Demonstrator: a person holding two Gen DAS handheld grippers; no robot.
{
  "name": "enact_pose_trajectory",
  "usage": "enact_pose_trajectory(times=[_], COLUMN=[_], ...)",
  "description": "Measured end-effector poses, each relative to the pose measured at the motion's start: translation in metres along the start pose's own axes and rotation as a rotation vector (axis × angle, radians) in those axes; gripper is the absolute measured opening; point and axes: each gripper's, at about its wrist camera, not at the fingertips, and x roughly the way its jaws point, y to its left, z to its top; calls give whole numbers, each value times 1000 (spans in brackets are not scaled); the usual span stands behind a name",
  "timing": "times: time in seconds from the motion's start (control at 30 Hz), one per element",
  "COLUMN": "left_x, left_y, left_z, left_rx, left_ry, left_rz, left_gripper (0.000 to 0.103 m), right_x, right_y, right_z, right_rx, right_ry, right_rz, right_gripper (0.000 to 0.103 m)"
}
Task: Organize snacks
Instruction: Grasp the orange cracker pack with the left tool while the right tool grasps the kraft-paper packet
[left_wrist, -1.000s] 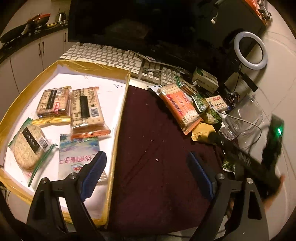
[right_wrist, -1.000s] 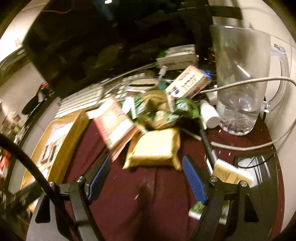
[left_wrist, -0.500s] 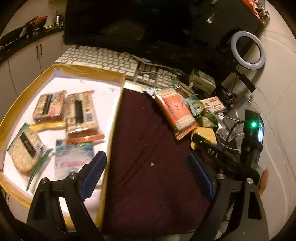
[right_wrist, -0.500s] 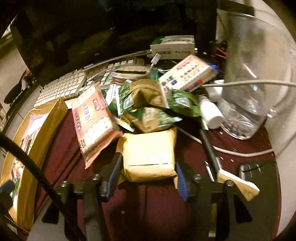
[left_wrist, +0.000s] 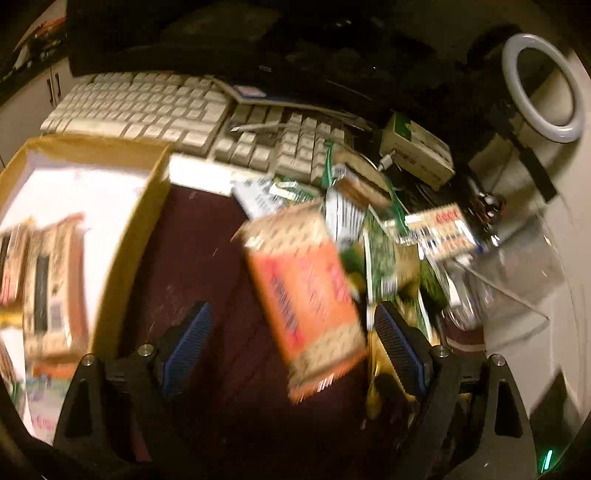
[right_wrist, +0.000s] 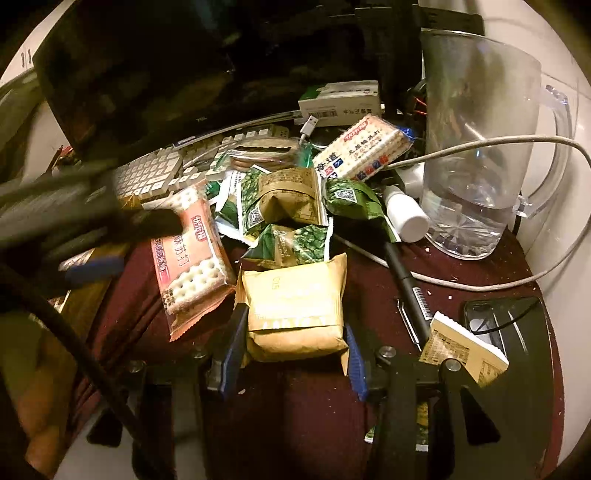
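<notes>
Clamping tan snack packet (right_wrist: 295, 306): right hand-held gripper (right_wrist: 291, 354), apparently firm.

R gripper (right_wrist: 293, 349) clamped on yellow snack pack (right_wrist: 295, 302), maroon cloth (right_wrist: 295, 424)

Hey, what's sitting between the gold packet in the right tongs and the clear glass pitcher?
In the right wrist view, a black pen lies on the dark red cloth between the gold packet and the pitcher, with a white cable crossing it.
</notes>
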Motion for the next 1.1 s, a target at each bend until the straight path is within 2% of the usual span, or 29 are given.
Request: enact_pose_trajectory(times=[0.1,0.17,0.2,0.27,0.3,0.33,0.43,0.57,0.67,0.77,0.87,0.93,0.97,1.07,1.1], left_x=[23,35,35,30,26,20,7,-10,-11,-7,-5,-7,-10,-21,-25], left_y=[-22,-26,-22,-6,1,7,19,27,25,23,23,23,24,31,30], left_z=[7,1,-1,-8,-11,-15,-31,-56,-61,-60,-62,-64,-65,-70,-73], left_rx=[119,176,171,103,83,76,114,110,127,129,155,168,163,120,113], left_ry=[20,40,41,35,33,31,43,59,53,25,-3,-10,-8,-19,-28], left_rz=[78,172,170,109,84,65,47,8,20,53,70,71,52,-55,-69], left_gripper=[89,87,83,74,62,58,55,56,63,63,55,55,55,54,54], right_x=[1,1,1,1,1,1,1,2,4,8,10,9,8,-3,-6], right_y=[-1,-1,-2,-1,-1,-1,-1,0,4,9,11,11,9,8,11], right_z=[1,0,0,0,0,-1,-2,-1,-1,0,0,-1,-2,-4,-6], right_rx=[0,2,2,0,1,1,-1,-8,-24,-55,-72,-72,-65,-67,-86], right_ry=[3,2,1,1,2,1,2,9,22,40,43,36,28,-22,-37], right_rz=[6,8,10,11,11,11,10,9,7,-1,-8,1,6,58,63], right_gripper=[48,48,48,48,48,48,49,51,57,61,56,51,46,45,45])
